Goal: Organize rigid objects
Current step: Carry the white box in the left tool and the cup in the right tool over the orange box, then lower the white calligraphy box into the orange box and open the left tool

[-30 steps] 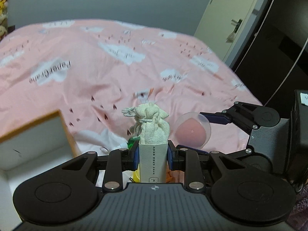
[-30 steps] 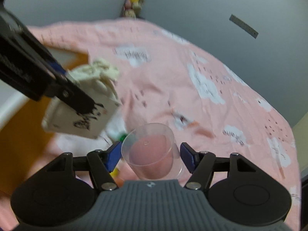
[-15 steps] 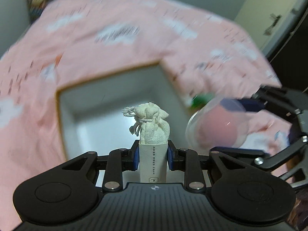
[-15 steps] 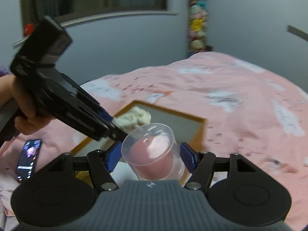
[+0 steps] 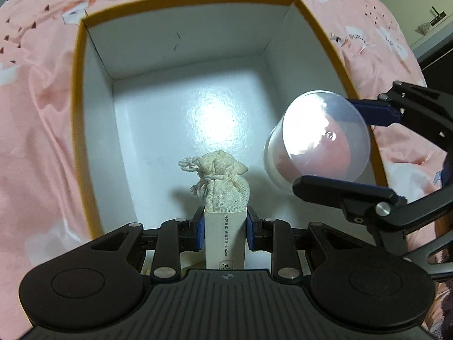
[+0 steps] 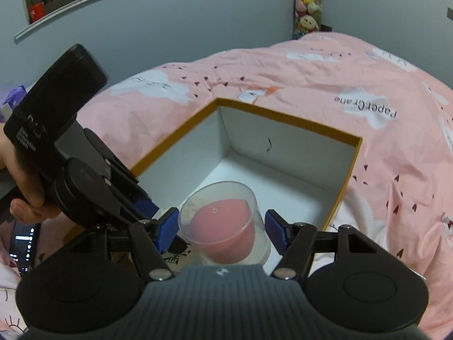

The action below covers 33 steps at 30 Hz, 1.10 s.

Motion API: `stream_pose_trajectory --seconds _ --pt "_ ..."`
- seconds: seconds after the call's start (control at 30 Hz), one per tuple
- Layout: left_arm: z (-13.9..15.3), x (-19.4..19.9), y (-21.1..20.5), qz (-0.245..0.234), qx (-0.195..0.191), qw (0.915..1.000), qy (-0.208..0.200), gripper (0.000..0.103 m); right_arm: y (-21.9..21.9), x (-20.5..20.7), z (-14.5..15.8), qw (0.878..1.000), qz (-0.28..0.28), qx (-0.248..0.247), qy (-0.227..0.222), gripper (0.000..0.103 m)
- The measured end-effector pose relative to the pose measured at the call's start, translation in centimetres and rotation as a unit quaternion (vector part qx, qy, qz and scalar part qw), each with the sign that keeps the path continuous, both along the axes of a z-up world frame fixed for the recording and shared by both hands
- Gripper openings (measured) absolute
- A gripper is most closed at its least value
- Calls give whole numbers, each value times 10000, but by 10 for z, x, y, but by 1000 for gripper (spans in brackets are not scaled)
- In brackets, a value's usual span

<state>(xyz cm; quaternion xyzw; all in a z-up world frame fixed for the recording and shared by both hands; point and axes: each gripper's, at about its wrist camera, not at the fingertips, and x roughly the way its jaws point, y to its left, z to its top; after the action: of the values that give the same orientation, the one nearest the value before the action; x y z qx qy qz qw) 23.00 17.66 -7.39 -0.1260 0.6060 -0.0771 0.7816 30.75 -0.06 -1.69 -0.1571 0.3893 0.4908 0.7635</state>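
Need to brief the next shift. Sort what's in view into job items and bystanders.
Job items: open box, cloth pouch in its paper sleeve in the left gripper, clear cup with pink sponge in the right gripper.

Bystanders: phone, plush toys, pink bedspread.

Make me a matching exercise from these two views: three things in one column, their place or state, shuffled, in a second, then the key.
Things:
1. cloth pouch in its paper sleeve
2. clear cup with the pink sponge
3. box

Place or state:
A. open-topped, on the pink bedcover
B. clamped in the left tool
C. held by the right tool

Pairs: 1-B, 2-C, 3-A
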Motion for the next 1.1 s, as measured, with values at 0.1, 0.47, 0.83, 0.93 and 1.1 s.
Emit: stream_pose_trajectory --seconds 0.1,0.47,0.83,0.93,1.1 --pt "-10 8 1 25 17 10000 67 30 1 3 -4 10000 -6 -92 -17 66" --pt "-6 19 -5 -182 780 9968 -15 39 8 0 -7 9997 70 -224 -107 66" --pt "5 1 -4 -475 1861 9812 -184 26 21 -7 -12 9989 251 -353 -161 66" --pt "6 1 2 -409 1951 9798 -146 17 26 -9 -15 9987 317 -385 -139 66" --pt "20 -8 13 -259 1795 9828 -351 18 36 -11 -23 9978 455 -486 -59 66"
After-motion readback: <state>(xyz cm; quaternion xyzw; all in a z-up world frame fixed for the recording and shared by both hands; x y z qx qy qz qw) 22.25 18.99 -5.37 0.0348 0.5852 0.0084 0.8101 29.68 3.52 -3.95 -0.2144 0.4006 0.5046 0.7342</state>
